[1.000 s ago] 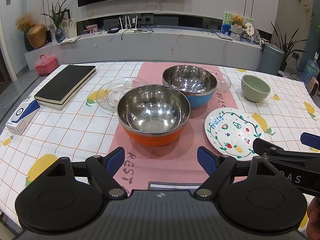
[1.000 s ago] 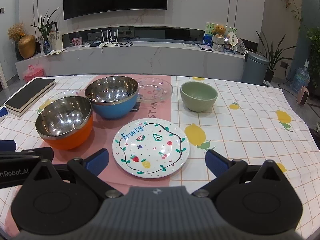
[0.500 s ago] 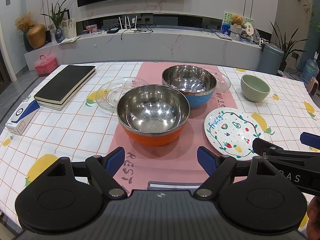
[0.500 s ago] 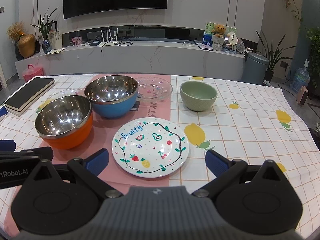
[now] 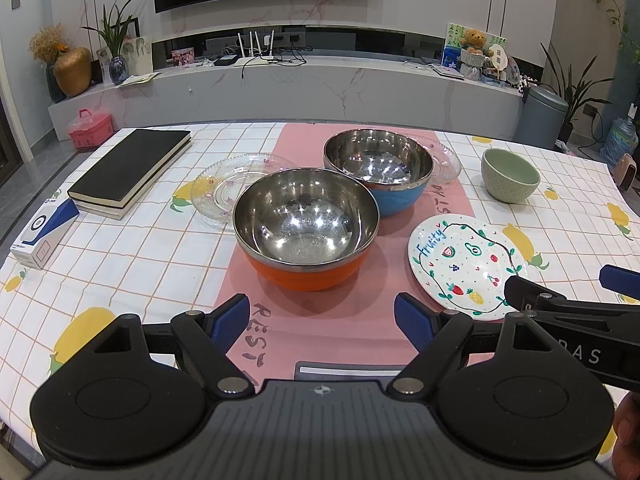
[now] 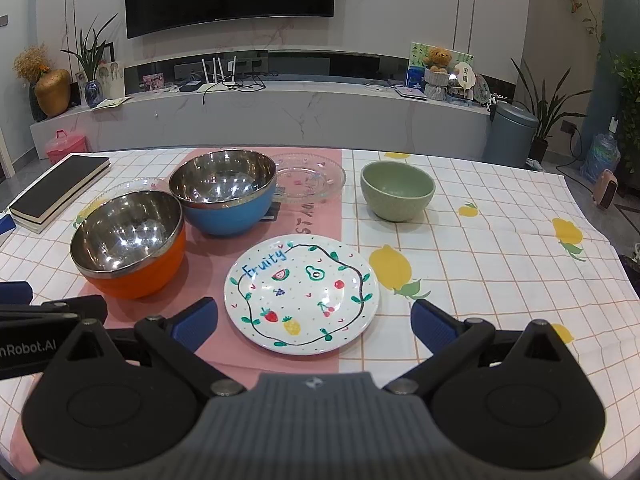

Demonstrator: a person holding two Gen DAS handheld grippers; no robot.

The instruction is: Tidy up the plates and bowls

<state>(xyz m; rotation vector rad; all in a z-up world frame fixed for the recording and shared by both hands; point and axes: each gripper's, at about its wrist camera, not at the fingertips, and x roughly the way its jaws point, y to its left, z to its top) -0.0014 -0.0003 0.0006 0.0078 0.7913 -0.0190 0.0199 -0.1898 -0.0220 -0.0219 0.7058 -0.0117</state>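
Plates and bowls lay spread over the tabletop [image 6: 500, 240], none stacked yet. Fruity plate [image 6: 301, 299] sat flat just ahead of the right gripper [image 6: 314, 320]; it looked like glazed ceramic, stiff, slick and breakable, so its near rim seemed the only place to pinch. Orange bowl [image 5: 306, 228] stood just ahead of the left gripper [image 5: 322, 320], with the blue bowl [image 5: 379, 170] close behind it. Both had shiny steel linings, probably light and rigid, and would likely nest if taken by the rim. Green bowl [image 6: 397, 189] stood apart to the right, thick-walled and matte. Two glass plates [image 5: 236, 188] [image 6: 310, 178] lay behind the bowls, clear, thin and likely the most fragile. Both grippers' jaws stood wide apart, holding nothing.
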